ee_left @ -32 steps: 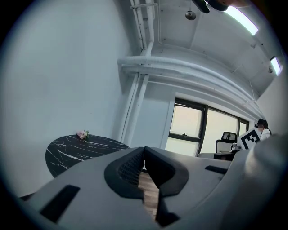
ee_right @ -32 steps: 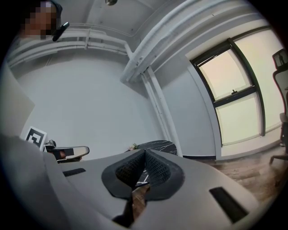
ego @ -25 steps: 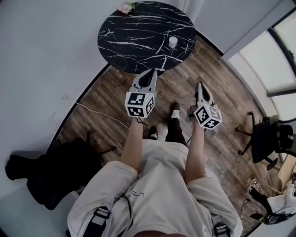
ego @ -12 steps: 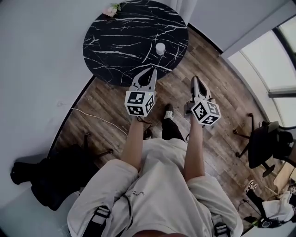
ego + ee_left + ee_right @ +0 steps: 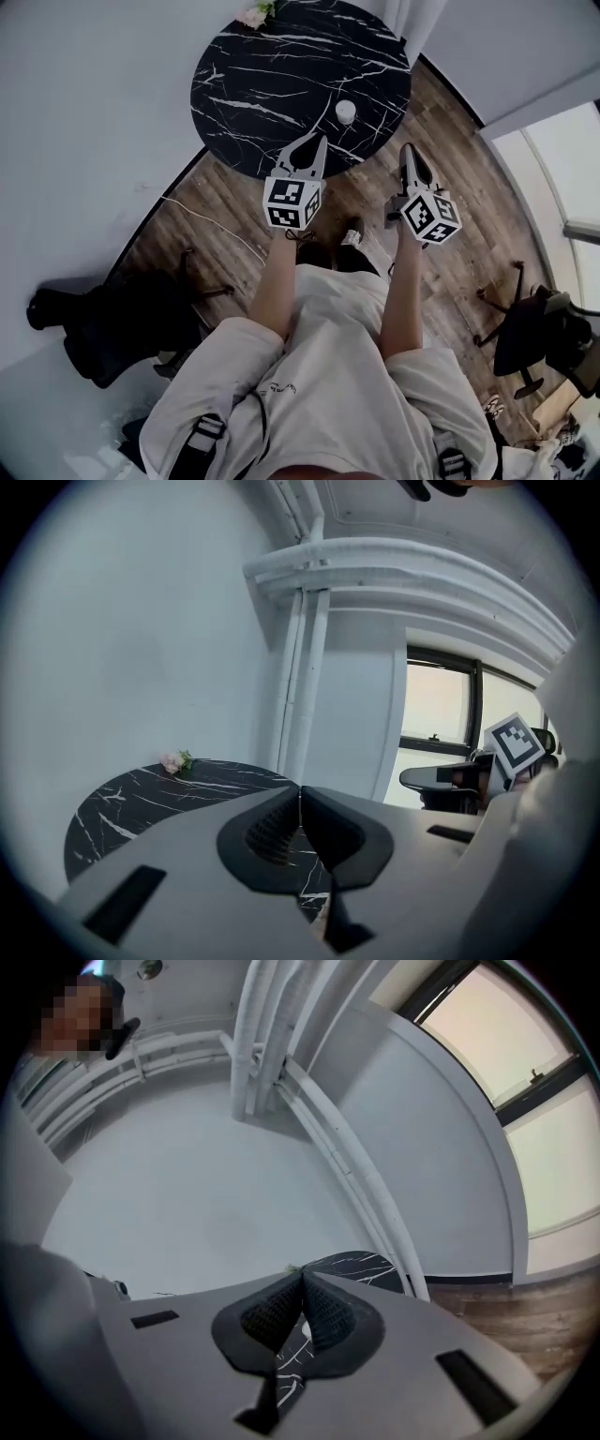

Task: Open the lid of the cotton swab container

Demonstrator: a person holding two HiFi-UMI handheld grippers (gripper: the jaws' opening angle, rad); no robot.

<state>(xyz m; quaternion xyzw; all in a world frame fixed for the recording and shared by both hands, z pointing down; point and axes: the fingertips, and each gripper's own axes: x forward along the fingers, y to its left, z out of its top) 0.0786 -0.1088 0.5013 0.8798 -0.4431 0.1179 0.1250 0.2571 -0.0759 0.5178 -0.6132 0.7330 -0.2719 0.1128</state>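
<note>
two grippers are shut tight, and both hold nothing.

head view: the left gripper [image 5: 321, 139] has its tip just over the near rim of the round black table [image 5: 253, 84]. the right gripper [image 5: 407, 148] is beside it, over the wood floor [image 5: 469, 234], just short of the table. the cotton swab container [image 5: 346, 112] is small and white. it stands on the table just ahead of the two tips, between them, and touches neither. it is too small to see its lid. i think things could go wrong here: shut jaws would only bump the little pot, and it could tip or slide on the smooth top and fall off the near edge. if only one gripper pulls the lid, the whole pot may lift too. pink flowers [image 5: 253, 14] lie far ahead at the table's far rim. an office chair [image 5: 525, 337] stands behind and to the right of the right gripper.

left gripper view: the pads are pressed together with nothing between. the table lies ahead and low, with the flowers ahead to the left. a window [image 5: 436, 724] is off to the right. the pot does not show here.

right gripper view: the pads meet here too, with nothing in them. a bit of table peeks past the tips. white pipes [image 5: 272, 1035] run up the wall ahead.
</note>
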